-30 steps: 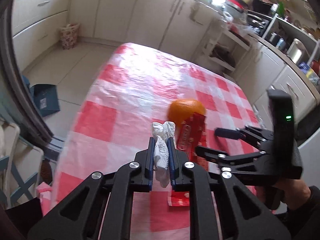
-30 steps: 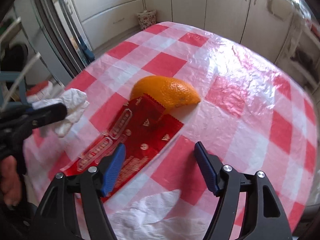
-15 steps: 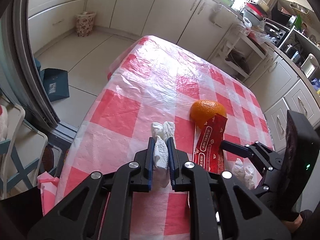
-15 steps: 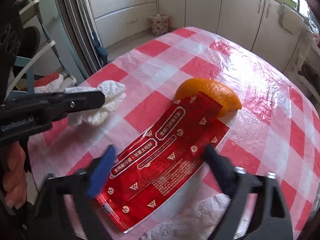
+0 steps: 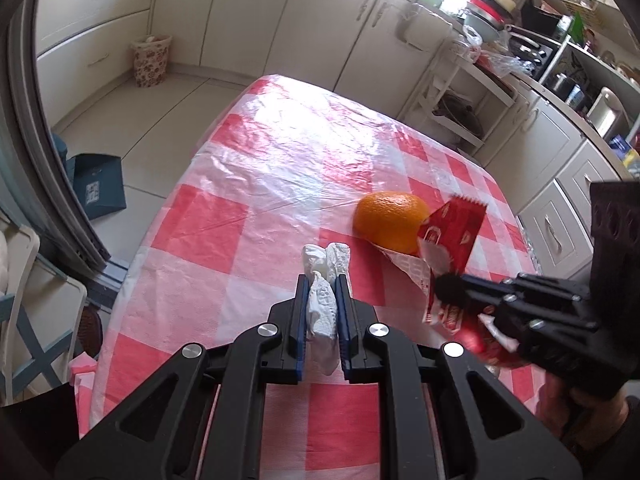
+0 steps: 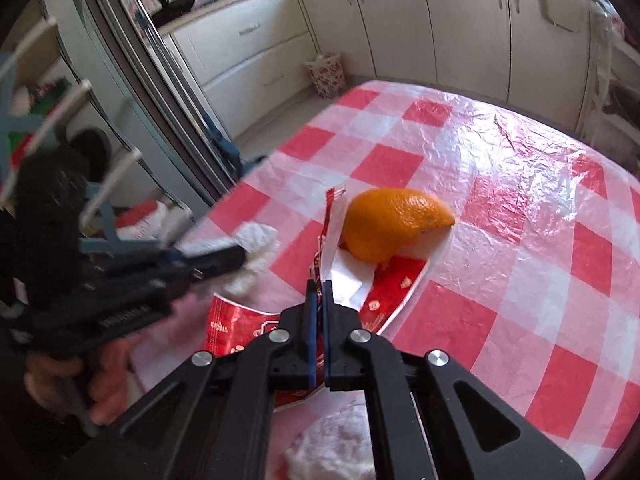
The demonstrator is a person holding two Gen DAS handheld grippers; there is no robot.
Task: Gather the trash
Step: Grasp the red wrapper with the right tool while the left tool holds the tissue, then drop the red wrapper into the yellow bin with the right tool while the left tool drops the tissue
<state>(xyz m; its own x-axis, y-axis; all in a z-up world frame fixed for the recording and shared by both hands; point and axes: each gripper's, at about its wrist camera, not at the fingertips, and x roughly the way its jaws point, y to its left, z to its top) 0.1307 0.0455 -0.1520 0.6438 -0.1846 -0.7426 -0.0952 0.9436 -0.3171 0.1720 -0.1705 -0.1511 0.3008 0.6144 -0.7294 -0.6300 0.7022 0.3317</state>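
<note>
A: Where did the left gripper (image 5: 323,300) sit, and what was in it?

B: It reached forward over the near part of the desk (image 5: 248,216), which wore a red-and-white checked plastic cloth. Its blue-padded jaws were clamped on a crumpled white paper tissue (image 5: 322,308), which bulged out past the fingertips and hung down between them.

A: And the right gripper (image 6: 318,304)?

B: It stood to the right of the left one, angled in towards it, with the person's hand (image 5: 592,408) wrapped round the handle from below. Its jaws were pinched nearly flat on the edge of a shiny red foil snack wrapper (image 6: 396,280). The wrapper was folded up so that its white inner side showed, and its free end stood up ahead of the fingertips.

A: Was anything else close to it?

B: A domed piece of orange peel (image 6: 388,220) lay just beyond the right gripper's tips, against the lifted wrapper; whether the two touched I could not tell. From the left gripper it was ahead and to the right. A second crumpled white tissue (image 6: 336,444) lay on the cloth right under the right gripper's body.

A: Could the left hand (image 6: 100,380) be seen?

B: Yes, blurred, to the left of the right gripper, fingers curled round the handle.
</note>
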